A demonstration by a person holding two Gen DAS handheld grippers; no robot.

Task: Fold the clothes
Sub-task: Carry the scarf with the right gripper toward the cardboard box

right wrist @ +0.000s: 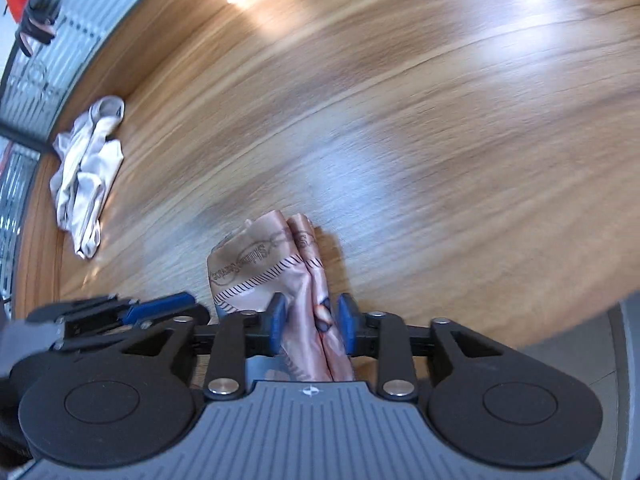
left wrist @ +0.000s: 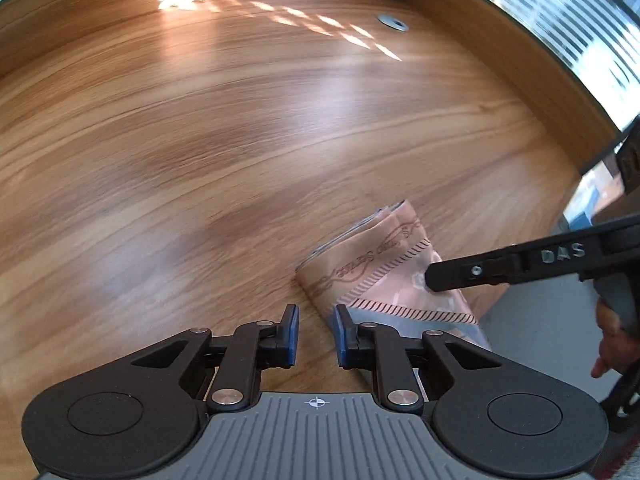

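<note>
Folded pink scarf (right wrist: 280,264) at desk (right wrist: 400,120) near edge, clamped in right gripper (right wrist: 308,326); left gripper (left wrist: 314,334) released, empty; crumpled white garment (right wrist: 86,172) well apart by the far edge.

Sunlit wooden table (left wrist: 240,128) beside striped frosted windows (left wrist: 560,20).

Glossy satin scarf (right wrist: 276,268) on smooth, sheeny wood-grain table (right wrist: 400,140); matt white cloth (right wrist: 86,172).

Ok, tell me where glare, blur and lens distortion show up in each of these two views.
Left wrist view: striped sunlight glares on the far table, its grain smears with blur, and the table edge bows strongly; the pink scarf stays fairly sharp. Right wrist view: blown-out sun patches along the top, streaky blurred grain, while the scarf between the right gripper jaws reads clearly; the white garment sits softer near the curved edge.
</note>
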